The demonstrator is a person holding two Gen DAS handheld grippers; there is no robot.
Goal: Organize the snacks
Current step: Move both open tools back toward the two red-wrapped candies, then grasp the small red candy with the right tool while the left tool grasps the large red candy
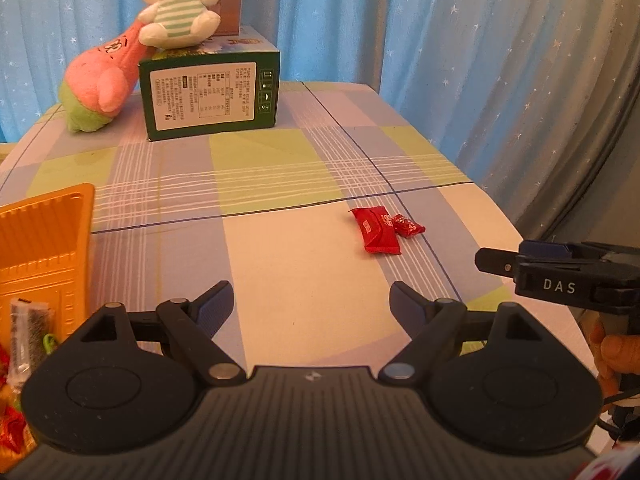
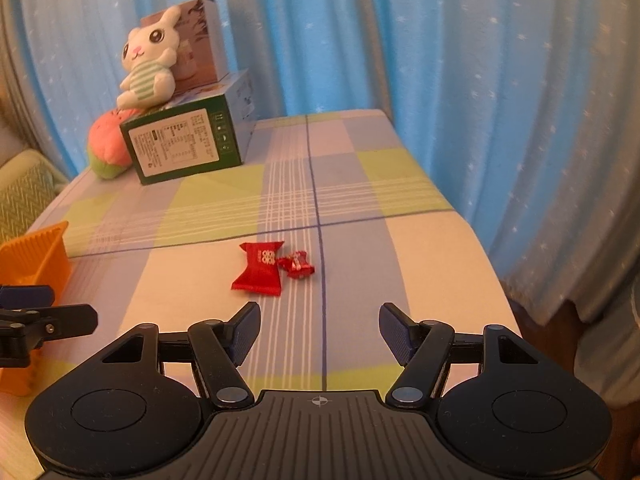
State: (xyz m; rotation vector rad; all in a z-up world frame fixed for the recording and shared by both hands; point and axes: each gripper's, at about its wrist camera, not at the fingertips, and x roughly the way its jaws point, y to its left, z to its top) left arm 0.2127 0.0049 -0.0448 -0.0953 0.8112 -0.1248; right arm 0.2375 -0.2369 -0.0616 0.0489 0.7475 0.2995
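Two red snack packets lie touching on the checked desk [image 2: 360, 184] — a larger red packet [image 2: 258, 268] with crimped, flared ends and white print, and a small crumpled red candy [image 2: 297, 265] at its 3 o'clock. In the right wrist view they sit at 11 o'clock from the right gripper [image 2: 319, 330], whose fingers stand apart with nothing between them. The left gripper [image 1: 311, 305] is spread wide and empty too — an orange basket [image 1: 48, 240] at its 9 o'clock holds wrapped snacks.

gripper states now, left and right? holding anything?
Left gripper: open, holding nothing.
Right gripper: open, holding nothing; the two red foil snack packets lie on the table ahead.
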